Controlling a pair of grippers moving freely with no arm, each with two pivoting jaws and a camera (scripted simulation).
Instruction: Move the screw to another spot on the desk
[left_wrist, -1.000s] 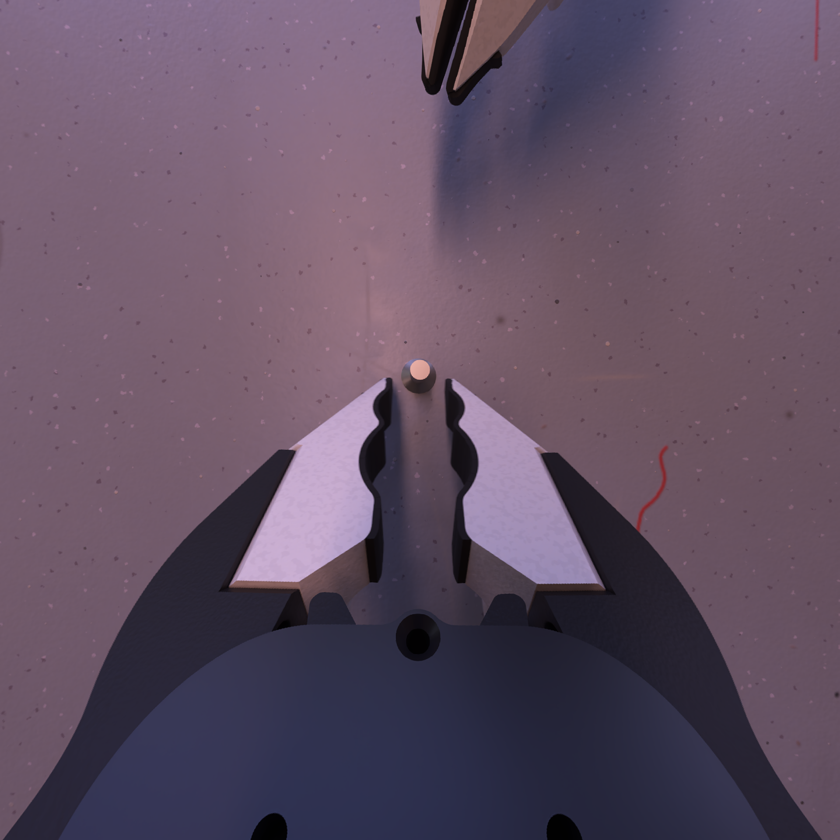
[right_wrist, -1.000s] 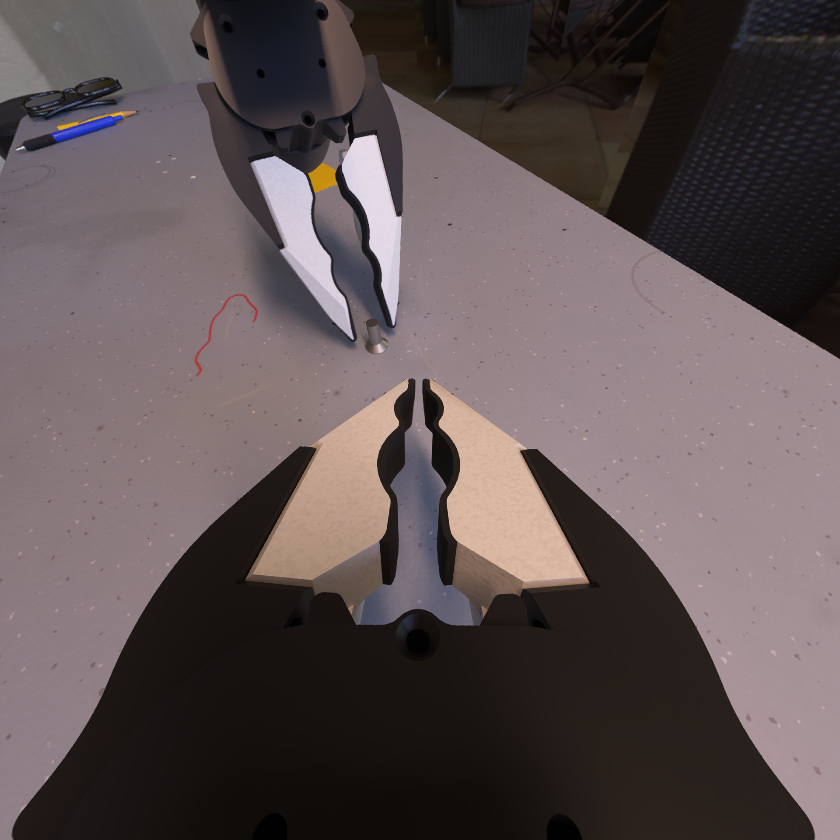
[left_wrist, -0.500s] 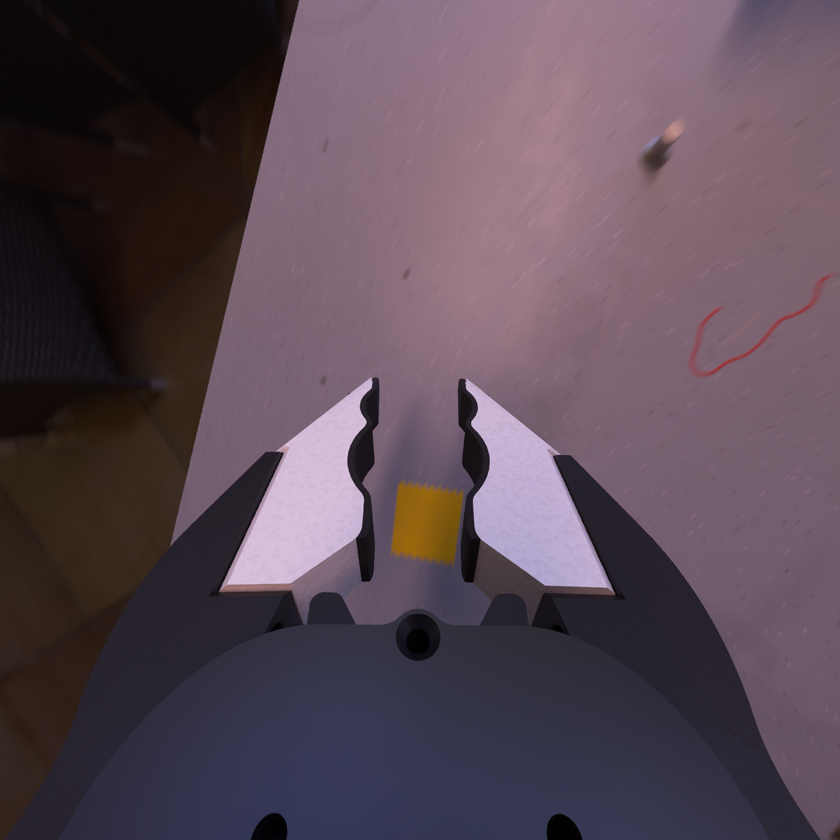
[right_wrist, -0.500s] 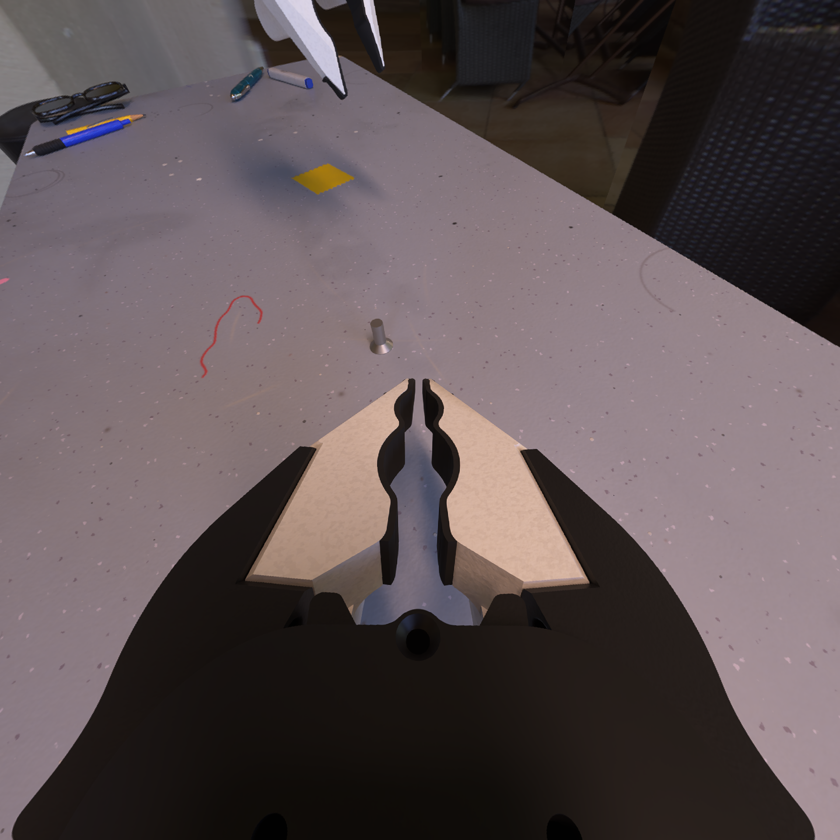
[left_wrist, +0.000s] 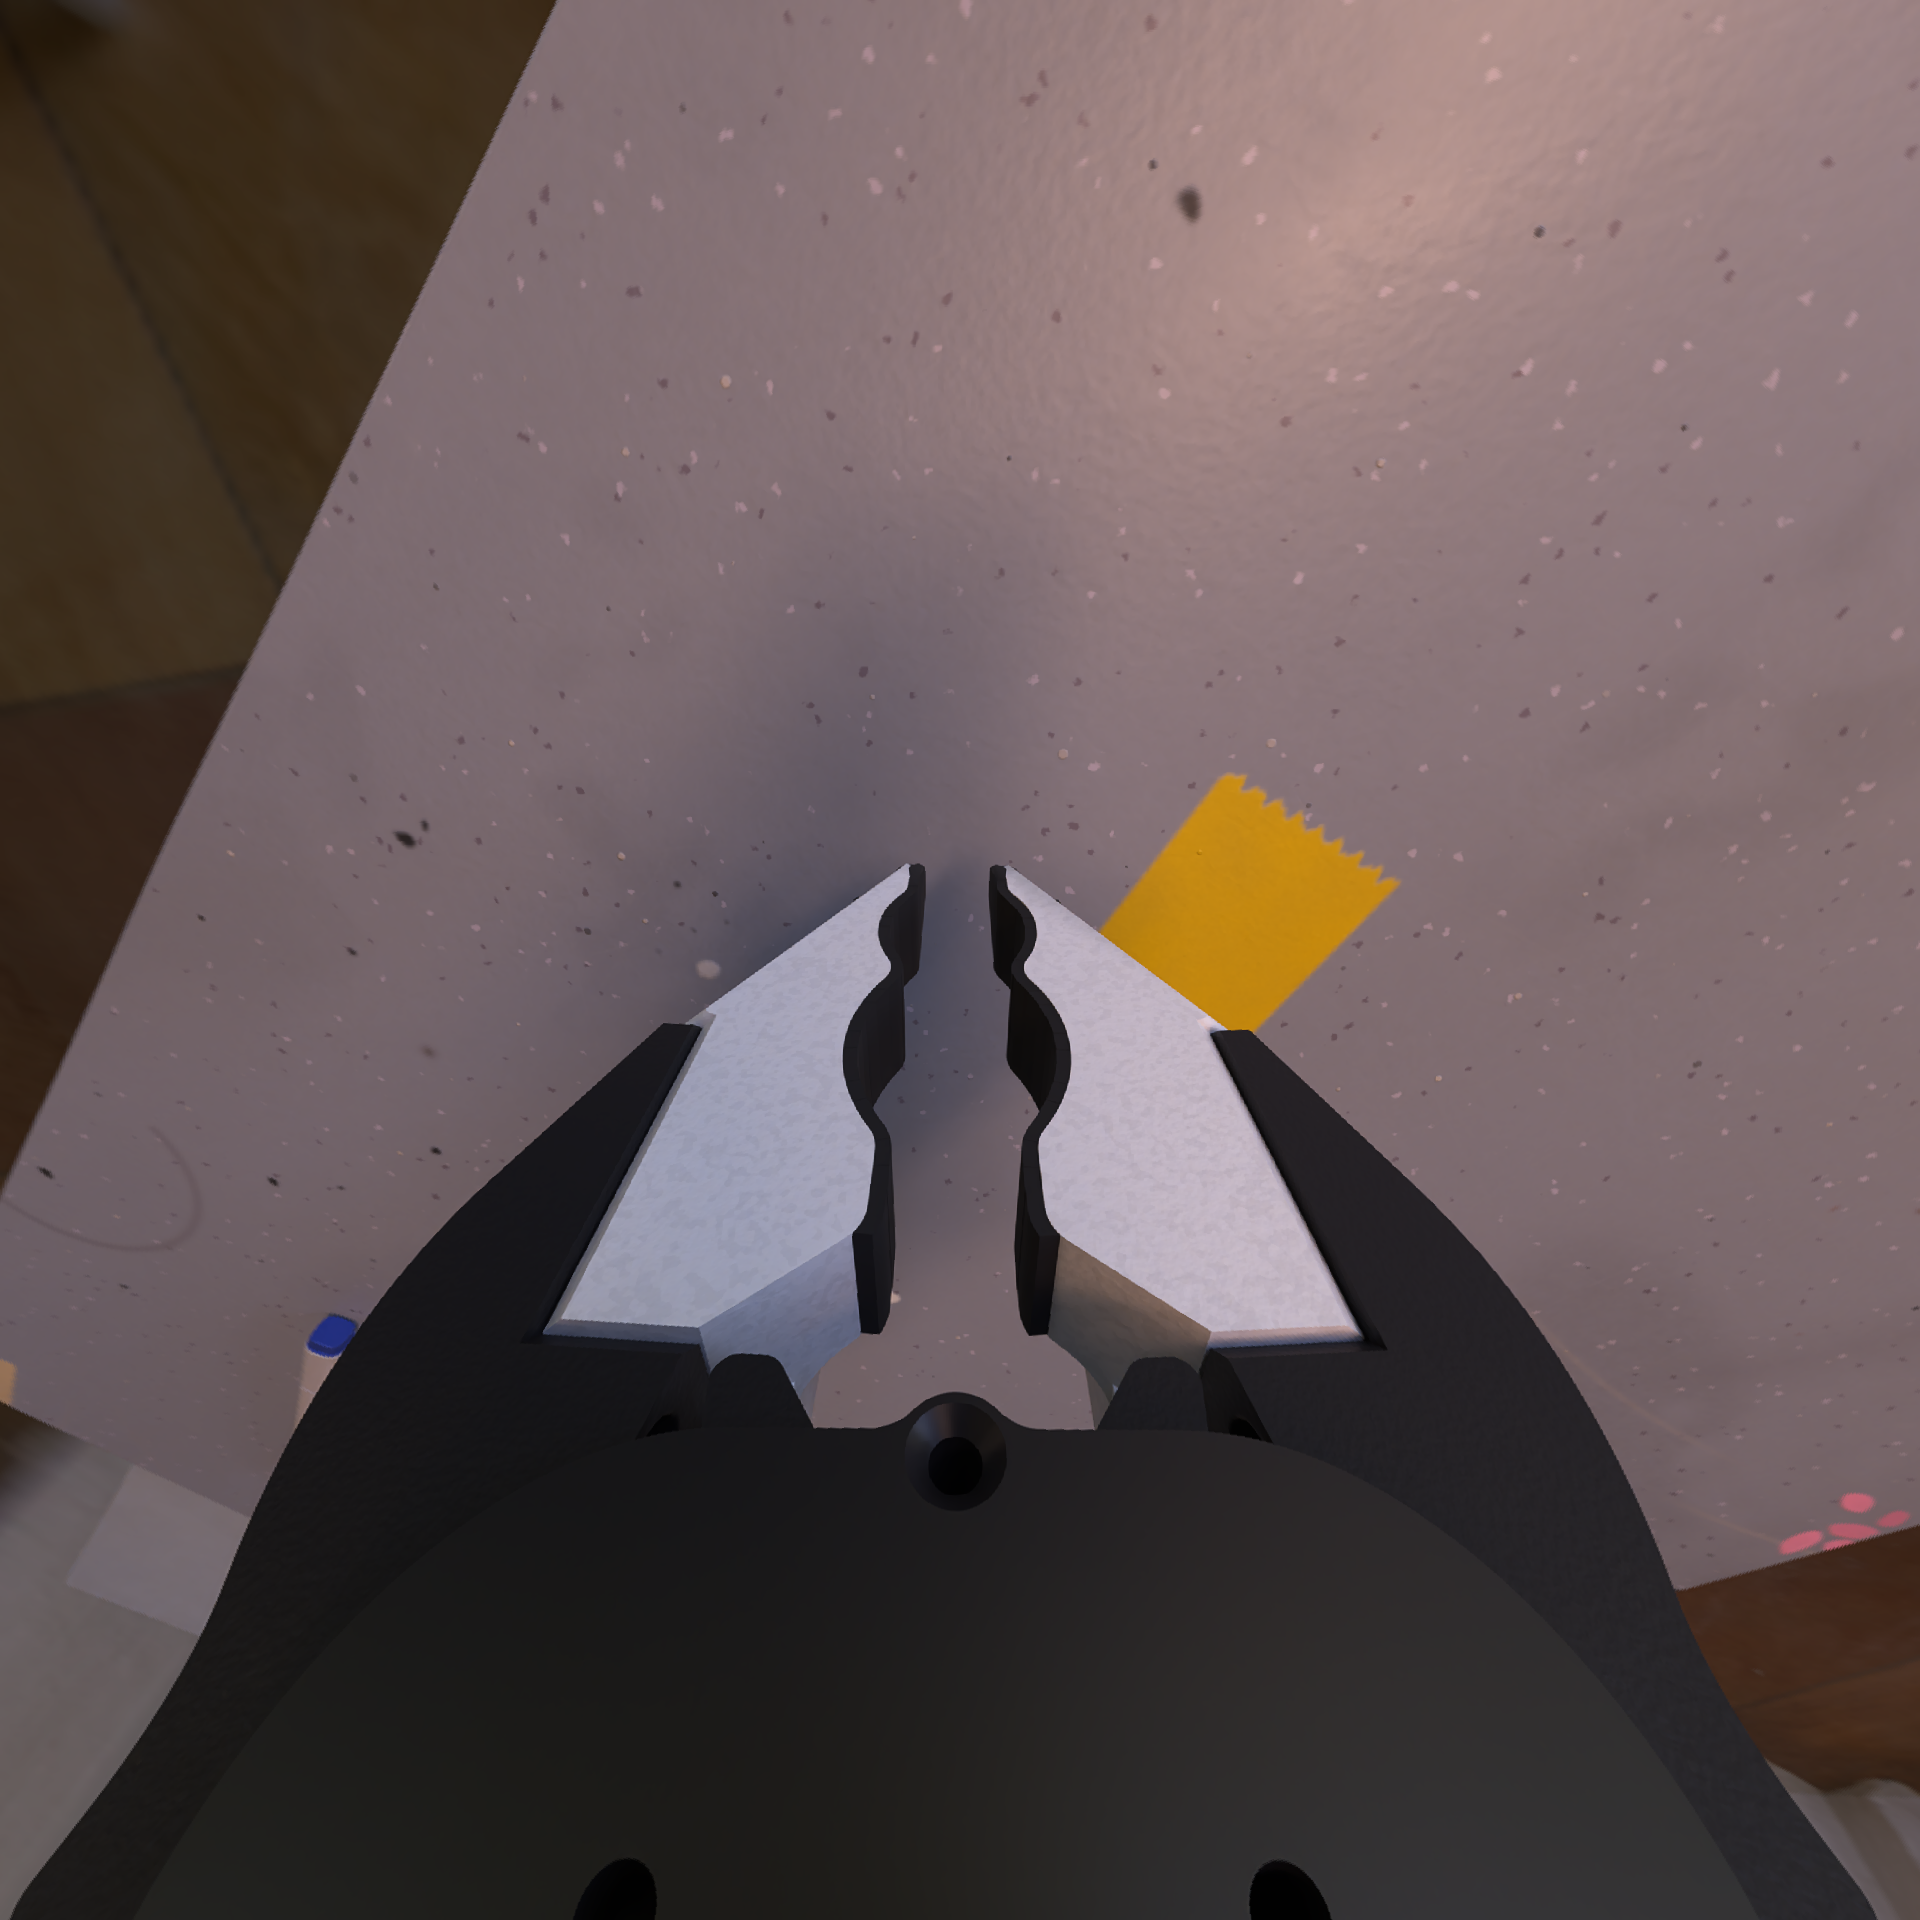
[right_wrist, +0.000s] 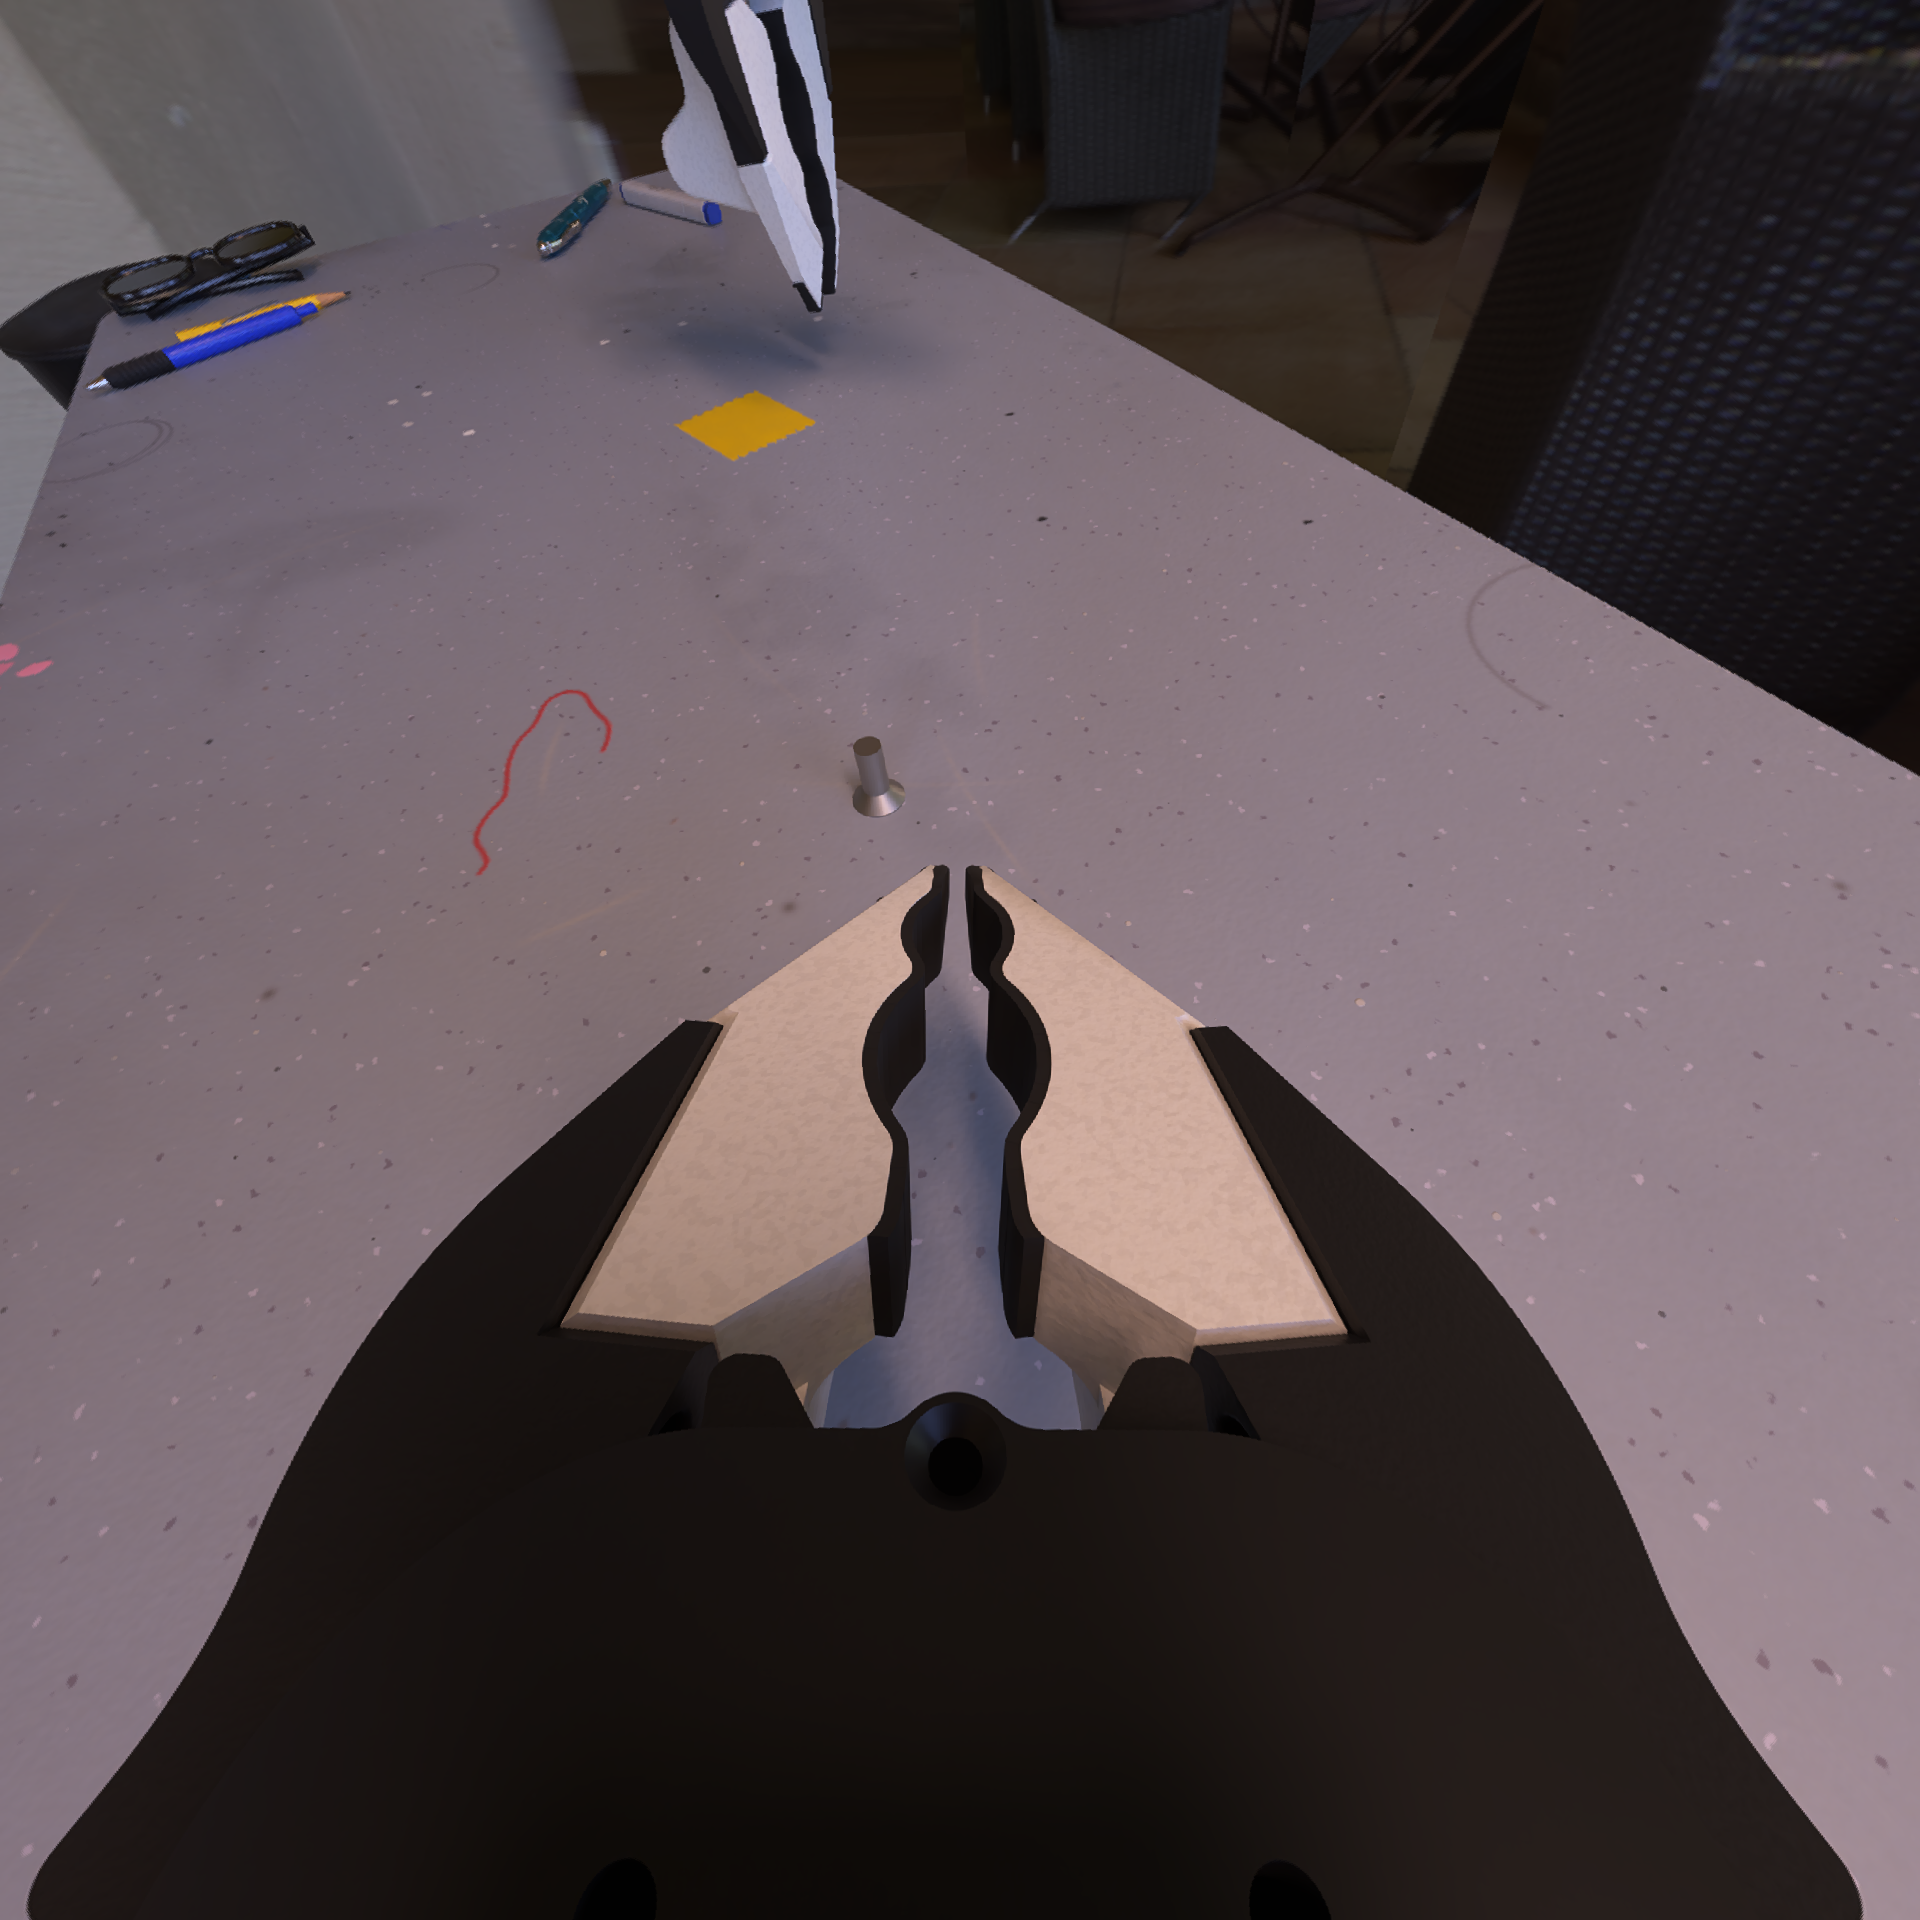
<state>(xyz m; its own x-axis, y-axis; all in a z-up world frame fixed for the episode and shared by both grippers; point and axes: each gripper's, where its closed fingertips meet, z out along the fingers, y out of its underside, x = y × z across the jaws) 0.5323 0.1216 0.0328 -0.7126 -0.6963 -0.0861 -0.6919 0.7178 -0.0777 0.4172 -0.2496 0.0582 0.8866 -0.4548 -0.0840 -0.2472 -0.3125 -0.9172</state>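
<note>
Two grippers share a speckled grey desk, and neither holds anything. At far left in the right wrist view lie black glasses, with a blue pen and a yellow pencil beside them, well clear of the work. Nearer the middle, a thin red squiggle marks the surface. To its right the screw stands on its flared head, shank up, alone on bare desk and touching nothing. It sits just beyond the right gripper, whose tan fingers are drawn almost together with only a slit between the tips, nothing caught in them. The tool points past the screw, slightly to its right, so by the look of it this gripper waits rather than reaches.

Farther back a yellow square of tape lies flat, and past it a teal pen and a white marker with a blue cap rest near the far edge. Above that end hangs the left gripper, tips aimed down at empty desk near the edge (its own camera shows the white fingers parted by a narrow gap, empty, the tape just to their right).

The screw is nowhere in the left wrist view, so any pickup would call for a fresh approach.
</note>
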